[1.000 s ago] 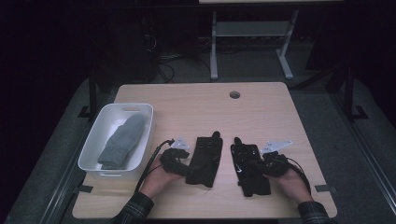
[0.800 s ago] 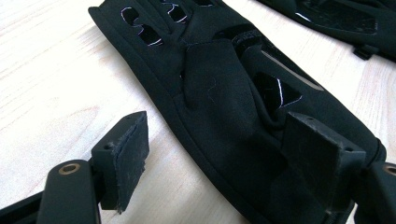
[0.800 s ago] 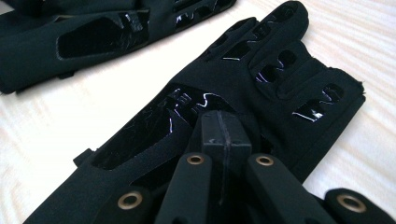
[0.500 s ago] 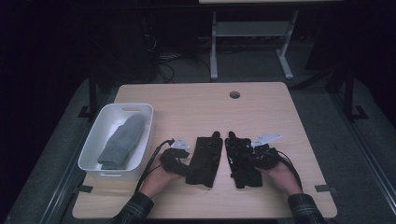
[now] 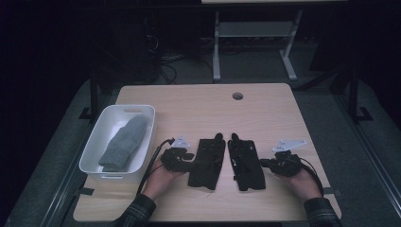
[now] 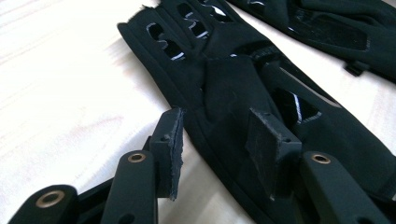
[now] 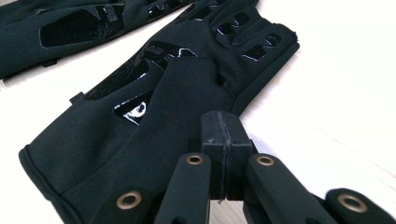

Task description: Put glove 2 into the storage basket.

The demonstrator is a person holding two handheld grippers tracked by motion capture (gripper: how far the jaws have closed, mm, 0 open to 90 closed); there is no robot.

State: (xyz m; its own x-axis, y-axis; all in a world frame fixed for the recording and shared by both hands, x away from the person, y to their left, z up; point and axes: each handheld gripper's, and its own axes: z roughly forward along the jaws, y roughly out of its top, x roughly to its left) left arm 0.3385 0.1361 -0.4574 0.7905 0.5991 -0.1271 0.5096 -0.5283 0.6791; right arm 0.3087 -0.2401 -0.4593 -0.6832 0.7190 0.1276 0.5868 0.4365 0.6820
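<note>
Black fabric: your left gripper (image 6: 219, 140), jaws just closing, straddles the left glove's (image 5: 206, 161) edge unpinched. Its long axis runs six to twelve o'clock. Your right gripper (image 7: 223, 140), jaws shut empty, sits at the right glove's (image 5: 246, 163) three o'clock.

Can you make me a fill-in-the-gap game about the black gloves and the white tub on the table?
1. The two black gloves lie side by side on the wooden ____.
2. In the white tub lies one ____ sock.
3. The right gripper has its two pads pressed ____.
4. The left gripper has its pads apart, one of them resting on a black ____.

Missing words: table; grey; together; glove
</note>
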